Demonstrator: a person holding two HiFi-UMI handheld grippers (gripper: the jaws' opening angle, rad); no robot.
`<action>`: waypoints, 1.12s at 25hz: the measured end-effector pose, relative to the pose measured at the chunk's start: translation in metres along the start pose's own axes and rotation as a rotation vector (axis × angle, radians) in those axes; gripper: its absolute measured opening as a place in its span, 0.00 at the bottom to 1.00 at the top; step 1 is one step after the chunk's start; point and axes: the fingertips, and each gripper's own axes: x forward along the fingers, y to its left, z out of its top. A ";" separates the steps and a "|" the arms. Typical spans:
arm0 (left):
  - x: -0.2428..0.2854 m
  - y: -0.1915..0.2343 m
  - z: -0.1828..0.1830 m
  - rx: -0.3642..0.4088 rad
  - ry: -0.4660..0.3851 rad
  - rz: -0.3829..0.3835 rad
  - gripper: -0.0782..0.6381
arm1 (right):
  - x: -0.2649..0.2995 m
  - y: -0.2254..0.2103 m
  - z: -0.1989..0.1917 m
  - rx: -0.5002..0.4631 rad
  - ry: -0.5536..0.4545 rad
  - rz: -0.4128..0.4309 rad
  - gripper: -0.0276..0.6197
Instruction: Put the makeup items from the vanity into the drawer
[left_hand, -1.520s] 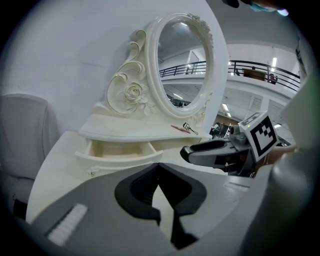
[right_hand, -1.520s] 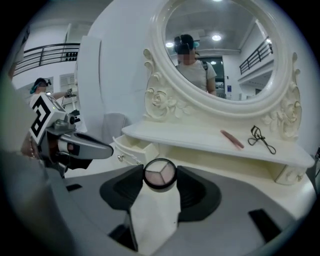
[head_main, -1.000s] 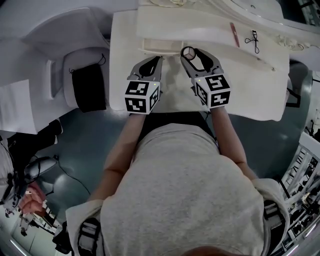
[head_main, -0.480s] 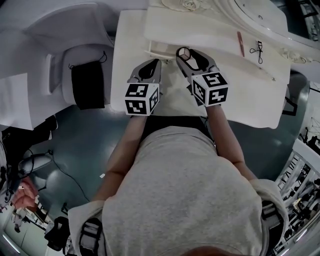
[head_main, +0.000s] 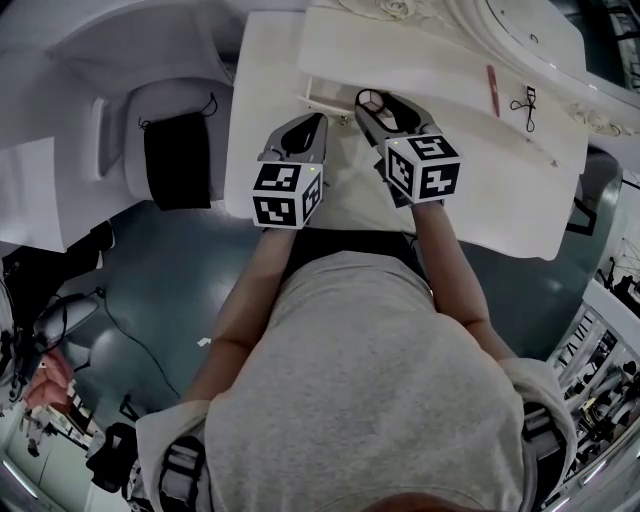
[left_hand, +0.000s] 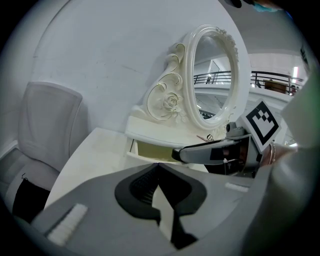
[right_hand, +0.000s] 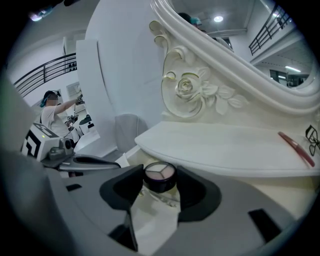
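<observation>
My right gripper (head_main: 374, 104) is shut on a small round eyeshadow compact (right_hand: 160, 174) with three pale shades, held over the open drawer (head_main: 328, 92) under the vanity shelf. The compact (head_main: 373, 101) sits between the fingertips. My left gripper (head_main: 302, 134) is shut on nothing and hovers over the vanity top just left of the right one; its tips (left_hand: 159, 165) meet in front of the drawer (left_hand: 148, 149). A red pencil (head_main: 492, 89) and a black eyelash curler (head_main: 528, 103) lie on the shelf (right_hand: 235, 142) to the right.
An ornate white mirror (left_hand: 214, 75) stands behind the shelf. A white chair (head_main: 180, 110) with a dark item on its seat stands left of the vanity. The vanity top's front edge (head_main: 500, 235) is close to the person's body.
The right gripper, still shut on the compact, has edged toward the drawer opening. The left gripper has kept its place beside it.
</observation>
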 end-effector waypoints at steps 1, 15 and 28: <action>0.001 0.000 0.000 -0.001 -0.001 0.001 0.12 | 0.001 -0.001 0.000 0.005 0.001 0.002 0.37; 0.006 -0.002 0.008 0.011 -0.009 -0.011 0.12 | 0.009 0.002 0.001 -0.004 -0.003 -0.100 0.37; 0.009 -0.002 0.006 0.011 -0.001 -0.005 0.12 | 0.013 -0.001 0.003 0.041 -0.026 -0.201 0.37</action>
